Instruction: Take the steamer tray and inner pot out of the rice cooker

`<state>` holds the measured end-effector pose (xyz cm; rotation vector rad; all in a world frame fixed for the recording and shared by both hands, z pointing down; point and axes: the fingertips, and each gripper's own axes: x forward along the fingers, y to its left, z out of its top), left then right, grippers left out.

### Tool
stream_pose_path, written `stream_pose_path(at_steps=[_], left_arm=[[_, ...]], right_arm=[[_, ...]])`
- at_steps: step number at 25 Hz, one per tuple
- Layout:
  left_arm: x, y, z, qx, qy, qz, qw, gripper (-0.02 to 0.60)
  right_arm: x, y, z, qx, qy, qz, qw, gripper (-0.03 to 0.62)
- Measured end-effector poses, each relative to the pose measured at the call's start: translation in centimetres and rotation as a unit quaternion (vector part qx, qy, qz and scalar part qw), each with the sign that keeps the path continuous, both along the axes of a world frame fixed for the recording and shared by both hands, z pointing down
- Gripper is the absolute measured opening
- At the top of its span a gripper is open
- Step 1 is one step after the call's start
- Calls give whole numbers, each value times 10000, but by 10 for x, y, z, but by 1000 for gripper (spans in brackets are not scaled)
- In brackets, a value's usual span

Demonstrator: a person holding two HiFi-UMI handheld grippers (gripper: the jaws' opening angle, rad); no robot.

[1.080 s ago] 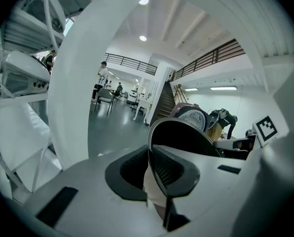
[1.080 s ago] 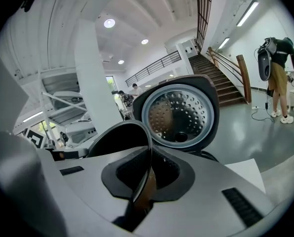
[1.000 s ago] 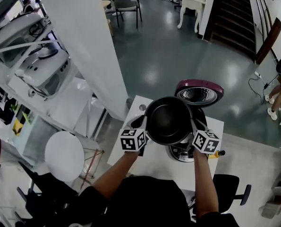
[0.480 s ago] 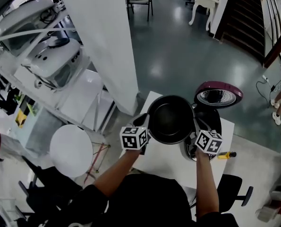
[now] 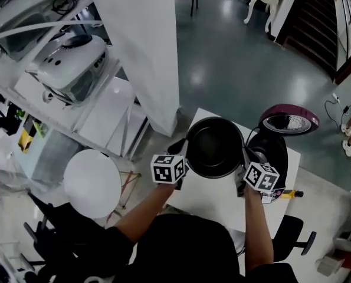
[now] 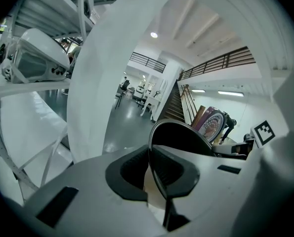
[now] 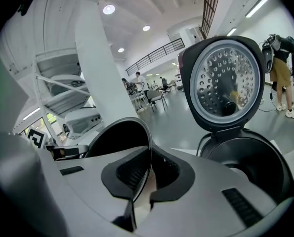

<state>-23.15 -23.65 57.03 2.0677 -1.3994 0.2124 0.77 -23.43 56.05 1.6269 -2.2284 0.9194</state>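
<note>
The black inner pot (image 5: 215,147) hangs above the white table (image 5: 210,202), left of the rice cooker (image 5: 274,153) whose maroon lid (image 5: 289,119) stands open. My left gripper (image 5: 184,160) is shut on the pot's left rim and my right gripper (image 5: 245,163) is shut on its right rim. In the left gripper view the thin rim (image 6: 154,168) runs between the pads, with the pot (image 6: 179,137) beyond. In the right gripper view the pot (image 7: 118,138) is at the left, with the lid (image 7: 228,83) and empty cooker body (image 7: 250,158) at the right. A round pale thing (image 5: 274,197) lies partly hidden under the right gripper.
A wide white pillar (image 5: 146,52) rises just left of the table. A round white stool (image 5: 92,183) and shelves with machines (image 5: 69,69) are at the left. A yellow-handled tool (image 5: 288,194) lies by the cooker. A black chair (image 5: 293,234) stands at the lower right.
Both grippers have carried the pot leftward off the cooker and slightly down. The cooker's open body, which the pot covered before, now shows at the right.
</note>
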Motion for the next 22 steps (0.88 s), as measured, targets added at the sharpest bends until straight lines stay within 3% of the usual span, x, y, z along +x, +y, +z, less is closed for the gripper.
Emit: stream_pose_path(at_steps=[13,22], left_arm=[[-10,-9,67,-581,-21,231,9980,25],[-14,-11,108,-887,-193,240,9956,25]], right_arm=[[-12,-1,52,-496,314,59,9983,17],[-16,0,106,-1024,251,140,9943,17]])
